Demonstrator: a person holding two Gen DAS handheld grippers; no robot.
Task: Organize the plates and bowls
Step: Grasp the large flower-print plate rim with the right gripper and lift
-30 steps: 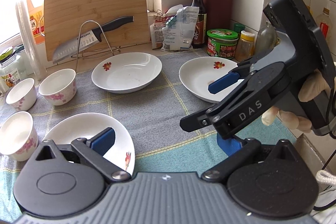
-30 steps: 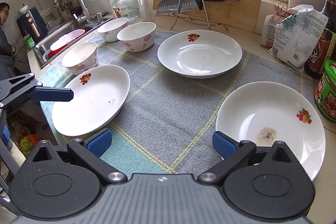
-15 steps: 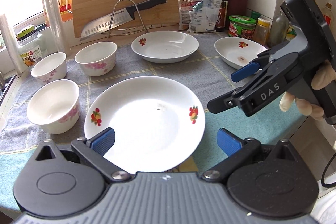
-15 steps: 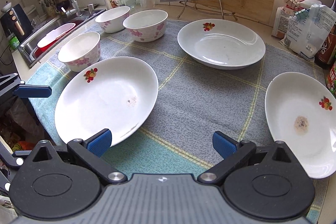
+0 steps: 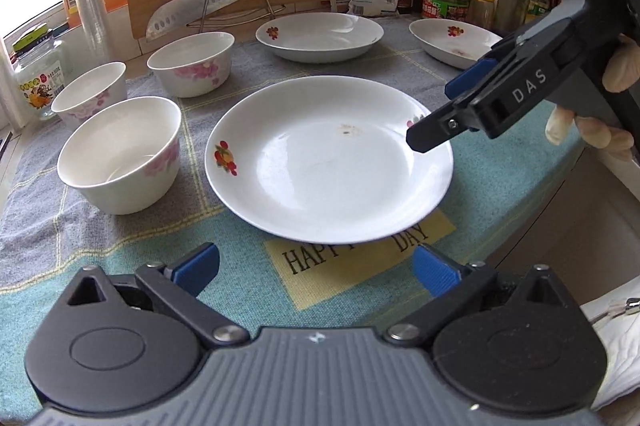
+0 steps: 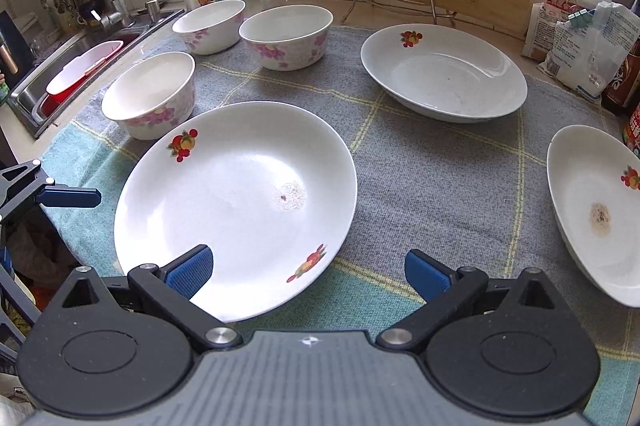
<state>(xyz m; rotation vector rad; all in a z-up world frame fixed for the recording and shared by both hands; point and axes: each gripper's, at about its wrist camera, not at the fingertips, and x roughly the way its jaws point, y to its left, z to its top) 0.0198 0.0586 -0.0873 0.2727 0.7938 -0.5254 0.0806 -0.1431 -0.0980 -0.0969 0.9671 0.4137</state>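
Nothing stacked yet, task looks barely started. Three plates and three bowls all sit separately on the mat-covered worktop (image 6: 432, 186).

Near plate (image 5: 328, 158) is dead centre in the left wrist view, flat on the mat. Far plate (image 5: 320, 35) sits at 12 o'clock of it, third plate (image 5: 454, 40) at 2 o'clock. Bowls cluster at 9–11 o'clock: nearest bowl (image 5: 120, 152), middle bowl (image 5: 90, 94), far bowl (image 5: 191, 62), none nested.

Left gripper (image 5: 316, 268): jaws wide, empty, just short of the near plate's rim. Right gripper (image 6: 308, 272): jaws wide, empty, left pad over the same plate's near edge; no grasp.

Judgement: all left to do, meaning stack three plates, nest three bowls. Near plate is the likely first pick.
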